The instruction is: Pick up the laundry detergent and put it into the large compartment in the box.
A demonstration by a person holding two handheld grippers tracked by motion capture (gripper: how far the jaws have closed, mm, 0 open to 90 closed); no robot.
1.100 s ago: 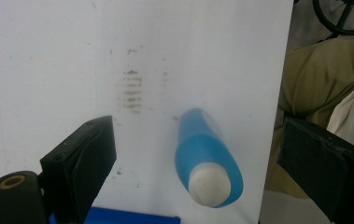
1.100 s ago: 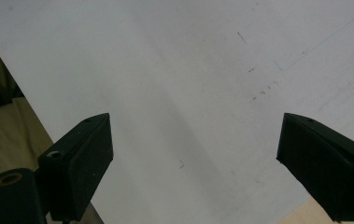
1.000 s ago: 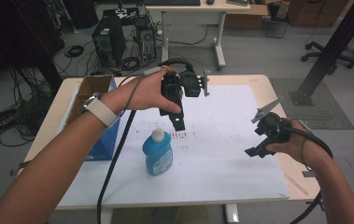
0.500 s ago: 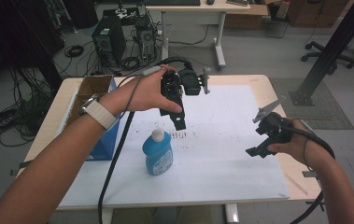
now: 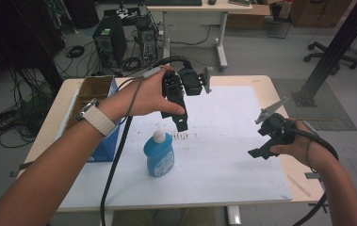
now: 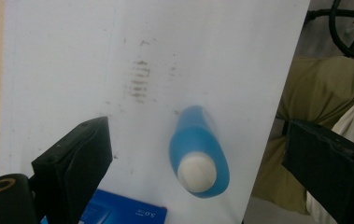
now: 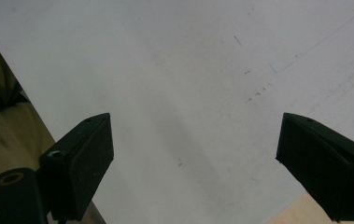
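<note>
- Landmark: blue bottle [image 5: 159, 155] with a white cap, standing upright on the white sheet [image 5: 232, 141] that covers the counter [image 5: 265, 84]. All positions below are given relative to it.
- Left tool [image 5: 180, 120]: held above the bottle and just beyond it, pointing down. In the left gripper view the bottle [image 6: 199, 151] lies below and between the 2 black jaws, nearer the left one, untouched by either. The jaws stand wide apart, have just been opening further, and hold nothing.
- Right tool [image 5: 257, 153]: well to the right of the bottle, held over the sheet. In the right gripper view its jaws are spread wide over bare sheet [image 7: 188, 70], with nothing between them.
- Blue box [image 5: 104, 141]: just to the left of the bottle, at the sheet's left edge; its corner shows in the left gripper view [image 6: 123, 213]. An open cardboard box [image 5: 89, 92] stands behind it.
- Step in hand, as judged: approach to a pick-up of the bottle by the left tool, jaws readied, no contact yet.
- Next move, as judged: centre the left tool over the bottle, lower it so the jaws straddle the body below the cap, then close. The long faces of the body look the easier span.
- Risk, as judged: an off-centre descent could tip the bottle or push it against the blue box.
</note>
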